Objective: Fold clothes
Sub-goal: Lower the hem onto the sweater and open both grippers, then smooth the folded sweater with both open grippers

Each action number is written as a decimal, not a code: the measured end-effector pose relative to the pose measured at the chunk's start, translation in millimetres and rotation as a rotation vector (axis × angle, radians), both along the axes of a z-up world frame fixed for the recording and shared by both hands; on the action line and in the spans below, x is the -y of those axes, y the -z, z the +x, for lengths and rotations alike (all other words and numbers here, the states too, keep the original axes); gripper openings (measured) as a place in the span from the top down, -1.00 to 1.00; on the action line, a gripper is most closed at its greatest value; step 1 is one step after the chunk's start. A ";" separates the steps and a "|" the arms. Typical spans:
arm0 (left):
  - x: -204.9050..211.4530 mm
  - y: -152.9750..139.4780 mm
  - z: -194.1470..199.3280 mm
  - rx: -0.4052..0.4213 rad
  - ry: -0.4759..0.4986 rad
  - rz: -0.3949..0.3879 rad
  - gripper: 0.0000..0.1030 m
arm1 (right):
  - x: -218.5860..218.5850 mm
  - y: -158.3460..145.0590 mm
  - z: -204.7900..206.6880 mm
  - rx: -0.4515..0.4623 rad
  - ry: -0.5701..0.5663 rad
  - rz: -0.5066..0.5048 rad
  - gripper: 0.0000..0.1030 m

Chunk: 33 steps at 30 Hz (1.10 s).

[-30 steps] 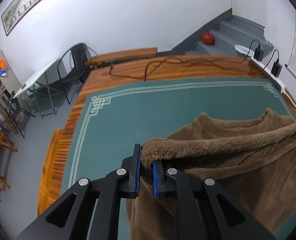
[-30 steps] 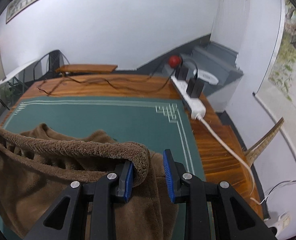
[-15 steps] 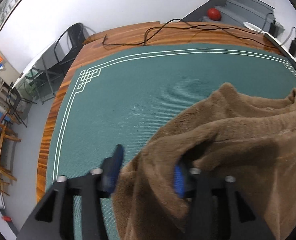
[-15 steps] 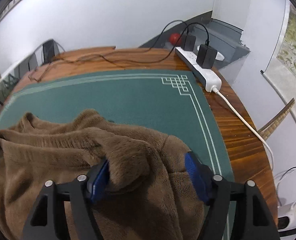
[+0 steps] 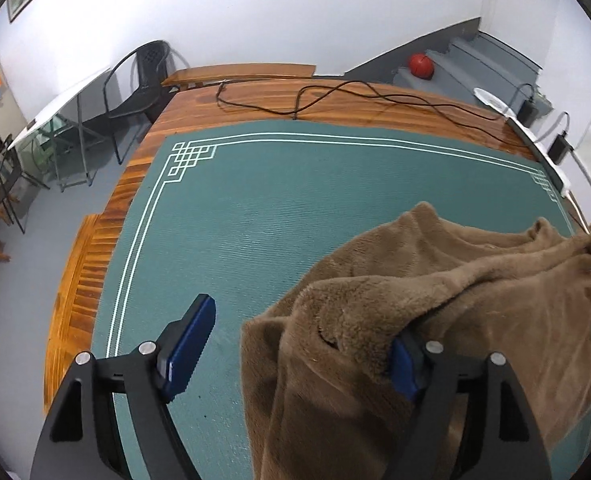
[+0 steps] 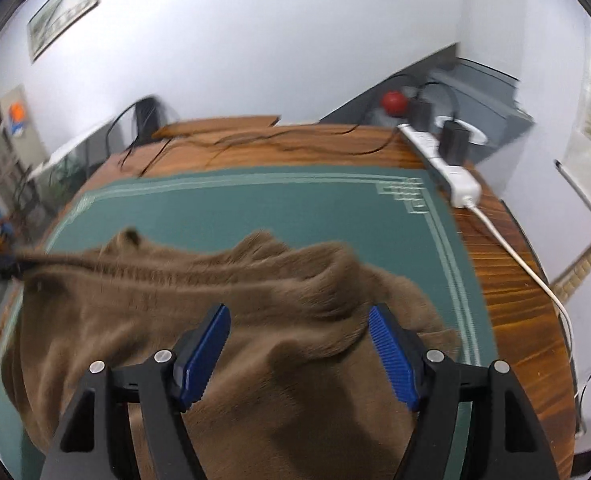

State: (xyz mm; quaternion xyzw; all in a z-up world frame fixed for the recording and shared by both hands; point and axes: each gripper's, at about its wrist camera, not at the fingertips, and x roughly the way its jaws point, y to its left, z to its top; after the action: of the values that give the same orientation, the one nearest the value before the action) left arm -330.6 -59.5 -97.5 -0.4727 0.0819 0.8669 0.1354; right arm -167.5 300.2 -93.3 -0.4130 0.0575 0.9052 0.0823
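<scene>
A brown fleece garment (image 5: 435,304) lies bunched on the green mat (image 5: 255,208), at the near right in the left wrist view. My left gripper (image 5: 295,348) is open; the cloth's edge drapes over its right finger (image 5: 405,364). In the right wrist view the garment (image 6: 223,292) fills the near middle and left. My right gripper (image 6: 299,352) is open wide above the cloth, which lies loose between the fingers.
The green mat covers a wooden table (image 5: 335,104) with black cables (image 5: 335,96) along its far edge. A white power strip (image 6: 443,160) with black adapters lies at the right edge. Chairs (image 5: 135,80) stand off the far left corner.
Both grippers have opened and let go of the garment's edge. The garment has dropped onto the mat and both grippers have pulled back a little.
</scene>
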 end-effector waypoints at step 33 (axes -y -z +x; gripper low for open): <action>-36.1 29.0 1.7 0.050 0.122 -0.069 -0.58 | 27.2 15.3 -37.9 0.086 0.000 -0.007 -0.44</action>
State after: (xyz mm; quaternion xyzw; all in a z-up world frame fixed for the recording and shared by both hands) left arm -328.9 -23.4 -126.5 -0.4926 0.1371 0.8417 0.1735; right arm -205.3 273.0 -108.5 -0.4517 0.0572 0.8864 0.0830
